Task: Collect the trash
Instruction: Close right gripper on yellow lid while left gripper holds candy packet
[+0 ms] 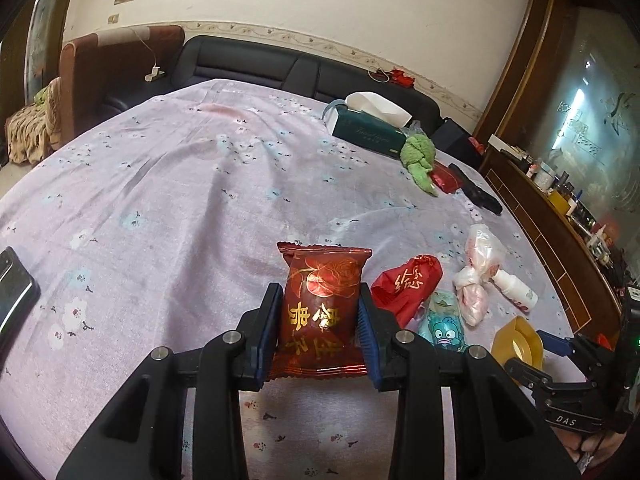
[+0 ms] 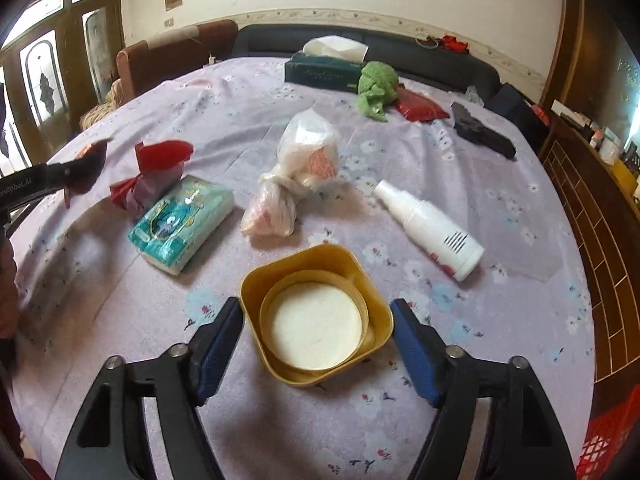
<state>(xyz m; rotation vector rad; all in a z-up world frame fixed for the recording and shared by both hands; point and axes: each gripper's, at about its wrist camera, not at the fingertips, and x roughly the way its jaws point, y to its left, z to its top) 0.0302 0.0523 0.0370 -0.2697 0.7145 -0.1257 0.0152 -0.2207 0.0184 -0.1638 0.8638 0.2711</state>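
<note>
My left gripper (image 1: 319,320) is shut on a dark red snack packet (image 1: 320,308) with gold print and holds it above the purple flowered bedsheet (image 1: 180,184). My right gripper (image 2: 318,330) is open, its fingers on either side of a square gold cup (image 2: 316,316) with a white disc inside, standing on the sheet. The cup also shows in the left wrist view (image 1: 518,340). A crumpled red wrapper (image 2: 154,172), a knotted clear plastic bag (image 2: 296,172), a teal tissue pack (image 2: 182,222) and a white spray bottle (image 2: 430,226) lie beyond the cup.
A dark green tissue box (image 2: 324,70), a green cloth (image 2: 376,84), a red pouch (image 2: 420,106) and a black object (image 2: 482,130) lie at the far side near the black headboard (image 1: 256,62). A phone (image 1: 12,292) lies left. A wooden dresser (image 1: 560,224) stands right.
</note>
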